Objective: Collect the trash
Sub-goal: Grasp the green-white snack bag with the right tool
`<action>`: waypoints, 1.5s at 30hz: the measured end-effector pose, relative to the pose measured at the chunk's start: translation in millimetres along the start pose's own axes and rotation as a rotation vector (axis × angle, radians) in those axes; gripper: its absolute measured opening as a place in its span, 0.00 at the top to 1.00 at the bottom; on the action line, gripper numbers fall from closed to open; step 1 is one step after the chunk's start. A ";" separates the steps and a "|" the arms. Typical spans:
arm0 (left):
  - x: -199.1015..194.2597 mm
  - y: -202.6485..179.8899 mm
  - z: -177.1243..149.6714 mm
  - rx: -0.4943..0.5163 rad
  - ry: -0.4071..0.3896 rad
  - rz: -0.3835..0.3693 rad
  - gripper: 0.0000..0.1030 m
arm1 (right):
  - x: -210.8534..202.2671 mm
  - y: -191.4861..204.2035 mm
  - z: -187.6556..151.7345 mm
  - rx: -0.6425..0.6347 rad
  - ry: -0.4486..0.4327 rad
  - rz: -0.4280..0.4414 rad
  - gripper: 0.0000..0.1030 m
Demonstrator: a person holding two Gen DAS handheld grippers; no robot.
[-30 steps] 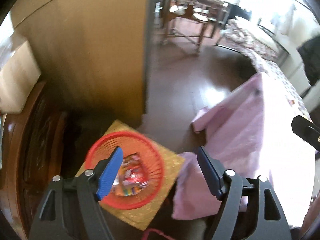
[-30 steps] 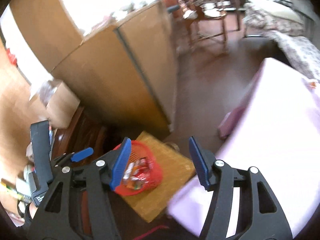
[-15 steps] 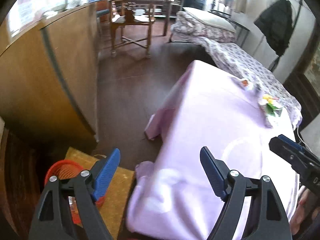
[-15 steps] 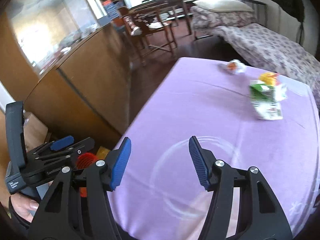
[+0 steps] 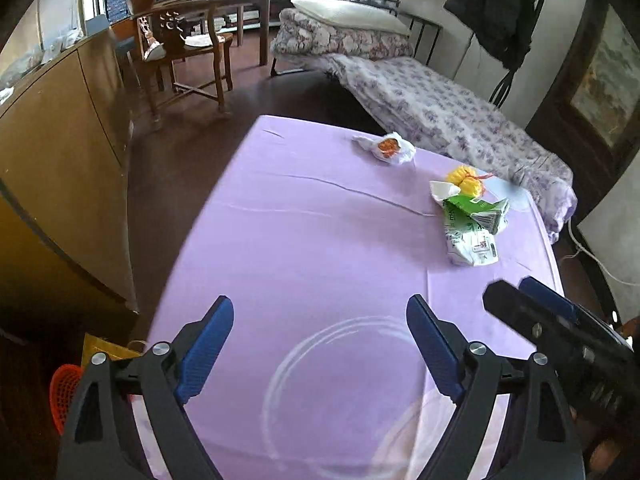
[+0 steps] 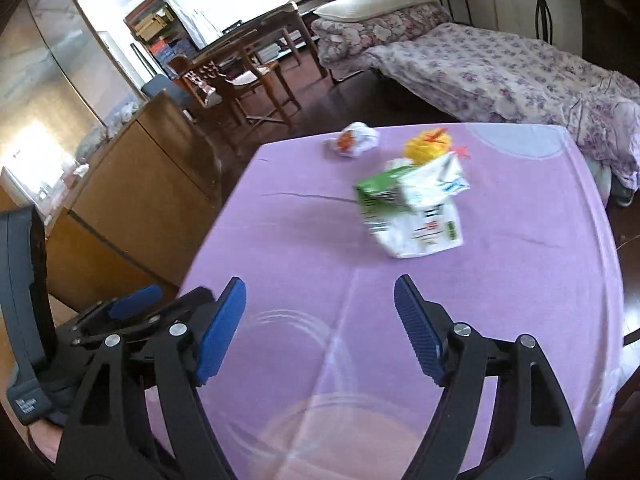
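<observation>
Fingers: both pairs were spread wide with nothing between them. Left gripper (image 5: pixel 320 344) and right gripper (image 6: pixel 320 320) hovered over the near end of the worktop (image 5: pixel 320 240), which had a purple cloth on it.

Trash: three bits sat at the far right end of the worktop. A green and white carton (image 6: pixel 412 216) lay on its side, a yellow wad (image 6: pixel 428 144) was just behind and touching it, and a white crumpled wrapper (image 6: pixel 356 140) with orange on it sat apart, nearer the far edge.

Bin: a red basket (image 5: pixel 64 396) was down on the floor off the near left corner, mostly cut off.

How I'd do it: go for the carton first with the right gripper since it's closest and lined up. Come in low and square across its narrow side, and squeeze gently; it looks half crushed, so it'd probably fold or slip.

Left view only: the basket, plus a coat (image 5: pixel 496 12) hanging by the wall.

Right view only: the carton's printed face up closer, though a bit blurred.
</observation>
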State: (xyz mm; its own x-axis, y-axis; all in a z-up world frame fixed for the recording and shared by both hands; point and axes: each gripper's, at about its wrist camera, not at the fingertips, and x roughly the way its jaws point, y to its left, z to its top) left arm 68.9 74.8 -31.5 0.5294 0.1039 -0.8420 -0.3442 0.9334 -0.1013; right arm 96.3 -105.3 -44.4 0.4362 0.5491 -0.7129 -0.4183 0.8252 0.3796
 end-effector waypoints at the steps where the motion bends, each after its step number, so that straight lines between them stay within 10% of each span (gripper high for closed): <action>1: 3.3 -4.2 2.9 0.005 0.004 -0.008 0.16 | 0.2 -5.5 0.6 -0.004 -0.006 -0.021 0.28; 16: 49.5 -9.7 3.2 0.014 0.047 -0.022 0.15 | -10.7 -66.2 9.9 0.103 -0.108 -0.128 0.27; 38: 54.1 21.5 11.9 -0.028 0.048 0.022 0.15 | 78.6 -30.6 67.3 0.112 -0.049 -0.305 0.12; 45: 54.6 19.9 11.4 -0.022 0.047 0.024 0.15 | 66.5 -35.6 54.0 0.102 0.009 -0.260 0.39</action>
State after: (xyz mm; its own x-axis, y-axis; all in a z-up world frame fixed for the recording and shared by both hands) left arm 99.8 103.0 -73.5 0.4837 0.1097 -0.8683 -0.3737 0.9230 -0.0915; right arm 183.2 -91.0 -73.4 0.5116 0.3163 -0.7989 -0.2107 0.9476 0.2403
